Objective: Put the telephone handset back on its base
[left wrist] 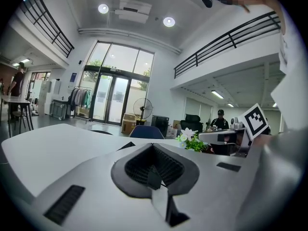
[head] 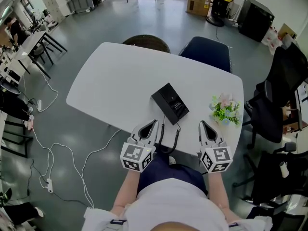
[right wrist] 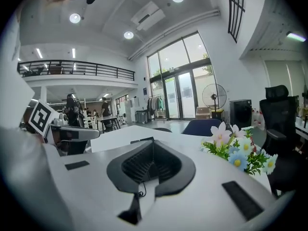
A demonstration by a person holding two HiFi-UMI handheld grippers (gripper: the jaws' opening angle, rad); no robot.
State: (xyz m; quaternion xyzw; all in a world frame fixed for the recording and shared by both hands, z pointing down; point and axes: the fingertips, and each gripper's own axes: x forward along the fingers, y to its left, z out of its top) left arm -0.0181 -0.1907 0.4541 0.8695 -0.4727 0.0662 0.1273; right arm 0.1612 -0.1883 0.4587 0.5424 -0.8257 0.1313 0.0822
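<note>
Telephone (head: 170, 102): it is black and sits on the white table (head: 115, 85), a bit toward the near edge. From above I cannot tell if the handset is on its base.

Far left, white cables (head: 48, 153) lie on the floor beside the table. Next comes the left gripper (head: 154, 123), at the near edge of the table. Its jaws are pressed together with nothing in them. It points at the telephone but does not touch it.

A curly black cord (head: 176, 137) runs from the telephone to the near edge, between the two grippers.

The right gripper (head: 202, 124) is on the other side of the cord. Its jaws are together too, and hold nothing.

Just past it, a small bunch of flowers (head: 225, 109) stands near the right end of the table, apart from the telephone. A blue chair (head: 207, 52) is tucked in at the far side. A black office chair (head: 284, 81) stands off to the right.
</note>
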